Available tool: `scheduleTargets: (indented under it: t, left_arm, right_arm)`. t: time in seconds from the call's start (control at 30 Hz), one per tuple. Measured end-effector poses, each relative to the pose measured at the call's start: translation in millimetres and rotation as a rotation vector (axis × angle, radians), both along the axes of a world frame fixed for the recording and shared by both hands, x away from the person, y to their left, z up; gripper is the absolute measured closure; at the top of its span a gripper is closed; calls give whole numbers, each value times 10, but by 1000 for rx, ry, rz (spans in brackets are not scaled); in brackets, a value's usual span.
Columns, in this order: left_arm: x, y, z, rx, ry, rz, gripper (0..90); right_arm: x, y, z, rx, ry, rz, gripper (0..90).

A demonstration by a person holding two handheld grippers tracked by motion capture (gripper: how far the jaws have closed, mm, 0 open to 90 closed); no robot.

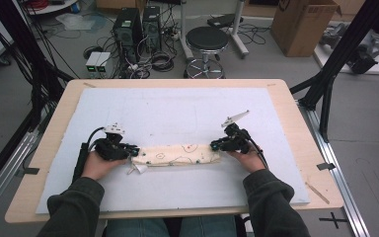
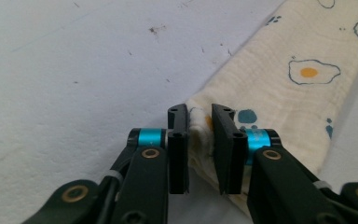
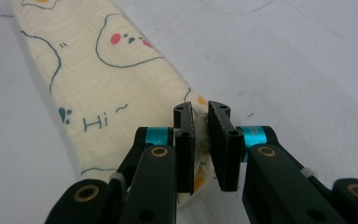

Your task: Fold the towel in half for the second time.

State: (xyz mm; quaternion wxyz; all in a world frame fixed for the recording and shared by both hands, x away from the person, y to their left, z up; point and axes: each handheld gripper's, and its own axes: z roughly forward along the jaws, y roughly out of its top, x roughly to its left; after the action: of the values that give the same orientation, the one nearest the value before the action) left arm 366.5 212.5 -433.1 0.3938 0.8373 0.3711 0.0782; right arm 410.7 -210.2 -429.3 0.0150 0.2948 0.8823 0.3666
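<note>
- Pinching one end of the folded cloth (image 2: 279,88) (egg print), the left gripper (image 2: 200,140) has its jaws clamped on it;
- right gripper (image 3: 201,140) grips the other end likewise, on the white mat (image 1: 177,108).

counter (image 1: 49,128): light wood, rounded corners, bare along its edges
mat (image 1: 177,113): white foam sheet, lies flat on the counter and covers most of it, faintly scuffed and speckled
cloth (image 1: 177,155): cream, printed, folded into a long strip, lies on the mat near its front edge
</note>
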Motion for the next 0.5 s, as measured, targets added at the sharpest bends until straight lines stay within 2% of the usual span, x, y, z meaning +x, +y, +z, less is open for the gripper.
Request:
scheduleTargets:
  t: [0.03, 0.17, 0.27, 0.37, 0.5]
  left_arm:
    - [2, -12, 14, 12, -12, -2, 795]
    - [22, -39, 49, 13, -48, 16, 803]
    - [83, -42, 93, 20, -59, 35, 804]
    - [132, -21, 124, -8, -84, 75, 804]
    - [228, -35, 140, 4, -96, 94, 804]
  right_arm:
    - [-7, 2, 9, -1, -8, -4, 817]
    - [-32, -7, 65, -6, -51, -23, 820]
    - [-20, 20, 107, -26, -78, -34, 820]
    - [13, 39, 139, -33, -93, -49, 820]
    - [93, 37, 157, -28, -99, -76, 820]
